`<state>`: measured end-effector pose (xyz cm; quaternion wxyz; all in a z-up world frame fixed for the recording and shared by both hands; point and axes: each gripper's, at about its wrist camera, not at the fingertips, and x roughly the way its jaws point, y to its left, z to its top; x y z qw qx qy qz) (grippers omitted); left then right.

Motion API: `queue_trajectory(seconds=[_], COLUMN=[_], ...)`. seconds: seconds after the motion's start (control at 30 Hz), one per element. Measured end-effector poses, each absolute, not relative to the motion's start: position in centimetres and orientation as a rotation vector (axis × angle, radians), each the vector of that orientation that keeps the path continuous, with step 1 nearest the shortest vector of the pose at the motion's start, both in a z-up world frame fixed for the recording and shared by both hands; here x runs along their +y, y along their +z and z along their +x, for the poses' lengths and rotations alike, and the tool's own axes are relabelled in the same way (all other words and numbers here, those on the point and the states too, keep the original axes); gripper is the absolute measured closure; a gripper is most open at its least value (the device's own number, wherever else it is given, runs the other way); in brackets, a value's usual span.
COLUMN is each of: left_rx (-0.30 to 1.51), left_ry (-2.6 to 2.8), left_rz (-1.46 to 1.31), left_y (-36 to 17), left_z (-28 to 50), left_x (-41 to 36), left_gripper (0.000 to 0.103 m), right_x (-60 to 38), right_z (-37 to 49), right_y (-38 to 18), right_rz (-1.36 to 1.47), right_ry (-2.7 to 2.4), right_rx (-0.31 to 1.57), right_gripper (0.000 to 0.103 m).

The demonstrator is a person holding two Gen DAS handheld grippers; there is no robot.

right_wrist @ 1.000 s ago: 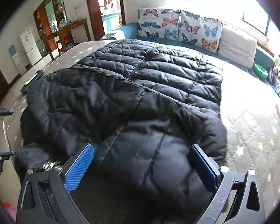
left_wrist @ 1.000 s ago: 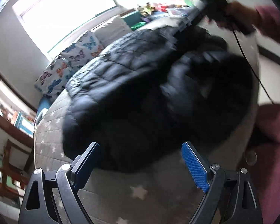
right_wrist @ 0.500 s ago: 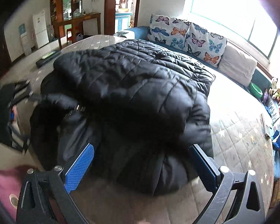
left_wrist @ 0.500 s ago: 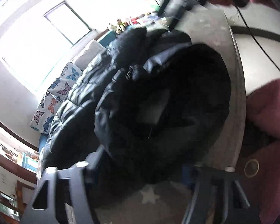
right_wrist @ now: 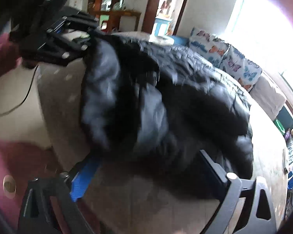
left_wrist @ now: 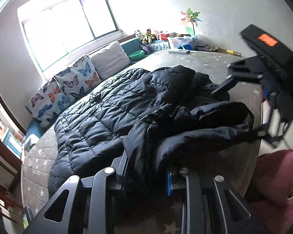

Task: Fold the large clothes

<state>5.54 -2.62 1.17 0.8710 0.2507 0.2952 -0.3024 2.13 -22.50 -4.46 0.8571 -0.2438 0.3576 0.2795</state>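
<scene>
A: Where is the black puffer jacket (left_wrist: 111, 115) lying?

B: It is lying across the bed (left_wrist: 209, 64), its near edge bunching by the person.

A: Why is the left gripper (left_wrist: 148, 177) low at that edge?

B: Its fingers have just been closing and are now pinching a fold of the jacket, likely to lift it over. The right gripper (right_wrist: 146, 173) is hovering beside it, fingers standing wide, gripping nothing.

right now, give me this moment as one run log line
left gripper: just closed, pinching edge of black jacket | right gripper: open, holding nothing, by jacket's near edge | jacket: bunched on bed, partly folded
</scene>
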Motion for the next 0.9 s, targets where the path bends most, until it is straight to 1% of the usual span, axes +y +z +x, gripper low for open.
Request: queue_trajectory(seconds=[0.03, 0.07, 0.1, 0.13, 0.17, 0.2, 0.23, 0.27, 0.3, 0.33, 0.37, 0.5, 0.63, 0.67, 0.7, 0.73, 0.77, 0.83, 0.9], left_rx=[0.630, 0.642, 0.654, 0.661, 0.664, 0.666, 0.657, 0.640, 0.618, 0.592, 0.572, 0.555, 0.502, 0.489, 0.484, 0.482, 0.502, 0.504, 0.479], left_ry=[-0.627, -0.629, -0.634, -0.629, -0.627, -0.625, -0.615, -0.603, -0.579, -0.545, -0.519, -0.464, -0.382, -0.354, -0.326, -0.316, -0.320, -0.332, -0.326], left_rz=[0.507, 0.496, 0.491, 0.489, 0.487, 0.486, 0.485, 0.487, 0.495, 0.511, 0.522, 0.569, 0.737, 0.770, 0.794, 0.798, 0.783, 0.713, 0.687], left_y=[1.2, 1.1, 1.0, 0.8, 0.6, 0.1, -0.1, -0.1, -0.1, -0.4, -0.6, -1.8, -4.4, -5.1, -5.7, -6.0, -6.2, -5.5, -4.8], left_z=[5.8, 6.1, 5.9, 5.7, 5.3, 4.2, 3.7, 3.0, 2.5, 1.9, 1.5, 0.9, 1.3, 1.7, 2.2, 2.4, 2.8, 2.4, 1.4], left_x=[-2.3, -2.1, -2.0, -1.5, -1.6, -1.8, -1.2, -0.8, -0.4, 0.0, 0.2, 1.2, 0.2, -0.1, -0.3, -0.3, -0.2, 0.4, 0.9], left_gripper=[0.071, 0.069, 0.069, 0.067, 0.061, 0.057, 0.049, 0.040, 0.034, 0.026, 0.023, 0.021, 0.021, 0.023, 0.028, 0.051, 0.063, 0.075, 0.077], right_x=[-22.4, -22.2, -22.1, -22.0, -22.0, -22.0, -22.1, -22.3, -22.5, -22.5, -22.6, -23.1, -23.3, -23.3, -23.2, -23.3, -23.2, -22.8, -22.8], right_z=[2.8, 3.7, 4.5, 5.2, 5.8, 6.2, 6.4, 6.6, 6.8, 7.0, 7.2, 7.7, 7.2, 6.9, 6.7, 6.5, 6.1, 5.2, 4.3], right_y=[-4.4, -4.4, -4.4, -4.4, -4.2, -3.8, -3.2, -2.5, -1.9, -1.4, -0.8, 0.5, 1.0, 1.0, 1.0, 1.0, 0.9, 0.7, 0.7], right_rz=[-0.492, -0.457, -0.422, -0.397, -0.377, -0.365, -0.356, -0.339, -0.315, -0.296, -0.280, -0.201, -0.181, -0.180, -0.187, -0.193, -0.201, -0.231, -0.250], right_ry=[0.585, 0.594, 0.610, 0.615, 0.614, 0.615, 0.616, 0.612, 0.615, 0.614, 0.607, 0.601, 0.589, 0.584, 0.581, 0.579, 0.577, 0.573, 0.569], right_rx=[0.755, 0.773, 0.800, 0.820, 0.831, 0.831, 0.824, 0.818, 0.815, 0.814, 0.813, 0.817, 0.788, 0.781, 0.776, 0.771, 0.767, 0.754, 0.733], right_gripper=[0.016, 0.030, 0.037, 0.050, 0.059, 0.063, 0.069, 0.071, 0.073, 0.076, 0.077, 0.079, 0.081, 0.081, 0.081, 0.082, 0.083, 0.084, 0.085])
